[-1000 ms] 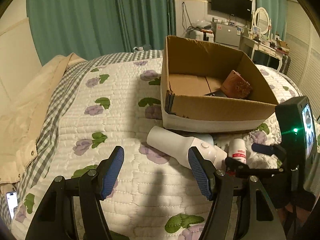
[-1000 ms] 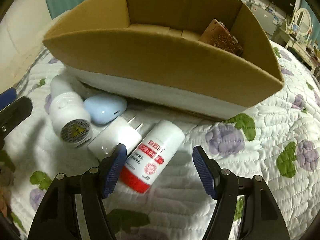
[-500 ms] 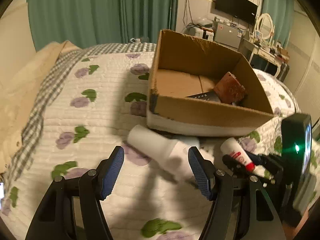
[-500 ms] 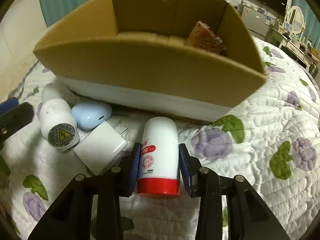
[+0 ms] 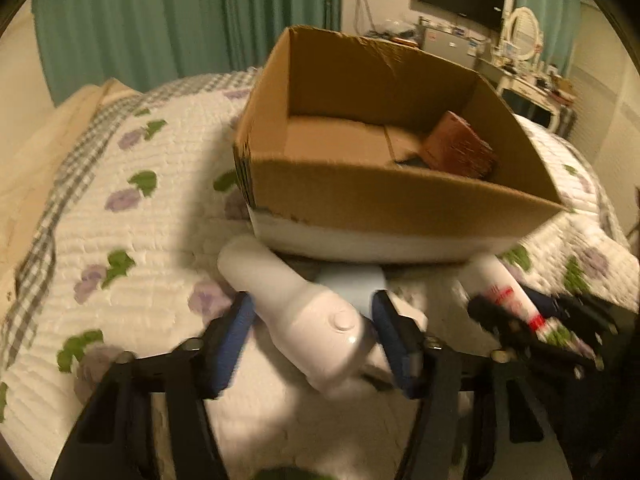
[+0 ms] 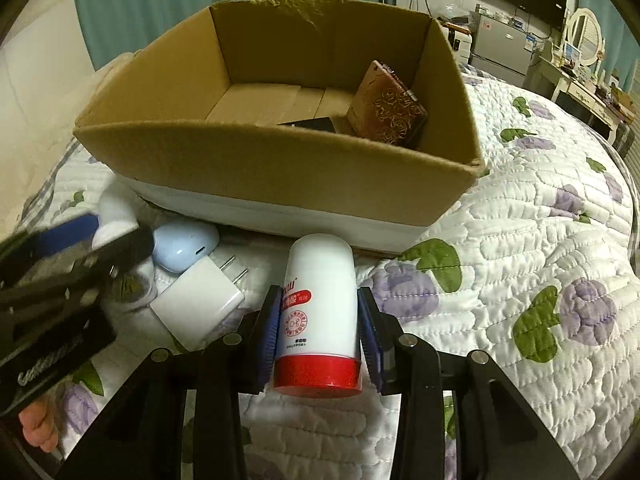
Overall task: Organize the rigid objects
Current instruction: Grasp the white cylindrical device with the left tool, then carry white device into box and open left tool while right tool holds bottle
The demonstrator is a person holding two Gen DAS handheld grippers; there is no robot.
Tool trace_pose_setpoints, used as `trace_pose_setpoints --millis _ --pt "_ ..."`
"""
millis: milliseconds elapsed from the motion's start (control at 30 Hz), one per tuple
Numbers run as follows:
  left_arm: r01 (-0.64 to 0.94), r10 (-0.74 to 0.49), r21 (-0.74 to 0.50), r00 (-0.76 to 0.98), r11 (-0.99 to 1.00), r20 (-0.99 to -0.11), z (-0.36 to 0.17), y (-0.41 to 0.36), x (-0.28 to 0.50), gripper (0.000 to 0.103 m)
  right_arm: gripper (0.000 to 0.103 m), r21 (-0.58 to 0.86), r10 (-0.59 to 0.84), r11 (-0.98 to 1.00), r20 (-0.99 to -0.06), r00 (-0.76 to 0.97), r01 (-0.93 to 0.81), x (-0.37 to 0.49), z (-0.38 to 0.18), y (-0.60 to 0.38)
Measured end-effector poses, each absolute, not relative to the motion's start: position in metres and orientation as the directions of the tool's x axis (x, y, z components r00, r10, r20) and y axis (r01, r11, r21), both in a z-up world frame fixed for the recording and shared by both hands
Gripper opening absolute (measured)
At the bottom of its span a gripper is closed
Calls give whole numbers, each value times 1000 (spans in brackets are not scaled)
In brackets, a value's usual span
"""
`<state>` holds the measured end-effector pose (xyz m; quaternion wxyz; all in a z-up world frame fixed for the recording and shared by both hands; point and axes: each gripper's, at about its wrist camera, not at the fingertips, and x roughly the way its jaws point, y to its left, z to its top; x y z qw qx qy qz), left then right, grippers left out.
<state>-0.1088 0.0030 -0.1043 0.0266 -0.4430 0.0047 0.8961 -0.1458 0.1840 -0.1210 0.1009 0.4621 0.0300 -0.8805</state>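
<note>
My right gripper (image 6: pixel 319 336) is shut on a white bottle with a red cap (image 6: pixel 318 320) and holds it in front of the cardboard box (image 6: pixel 280 160); the bottle also shows blurred in the left wrist view (image 5: pixel 504 292). My left gripper (image 5: pixel 312 328) straddles a white cylindrical device (image 5: pixel 304 316) lying on the quilt, its pads close to the device's sides; whether they touch is blurred. A light blue case (image 6: pixel 184 246) and a white plug adapter (image 6: pixel 198 304) lie beside it. The box holds a brown patterned case (image 6: pixel 386 110) and a dark flat item (image 6: pixel 310 124).
The box stands on a white quilt with purple flowers (image 6: pixel 540 280). Green curtains (image 5: pixel 160 20) hang behind. A beige cover (image 5: pixel 24 160) lies at the left. A dresser with a mirror (image 5: pixel 524 36) and a TV stand at the far right.
My right gripper has lifted the bottle closer to the box. My left gripper has moved forward over the white device, and its jaws have narrowed around it.
</note>
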Motion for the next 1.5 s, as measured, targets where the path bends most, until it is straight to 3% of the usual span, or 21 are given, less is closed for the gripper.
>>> trace_pose_setpoints --millis 267,600,1100,1500 --pt "-98 126 -88 -511 -991 -850 -105 1 -100 55 36 44 -153 -979 -802 -578 198 -144 -107 188" --pt "-120 76 -14 -535 -993 -841 -107 18 -101 54 36 52 -166 -977 -796 -581 209 -142 -102 191" --pt "-176 112 4 -647 -984 -754 -35 27 -50 54 36 33 -223 -960 -691 -688 279 -104 -11 197" --pt "-207 141 21 -735 -978 -663 28 32 -92 54 36 17 -279 -941 -600 -750 337 -146 67 198"
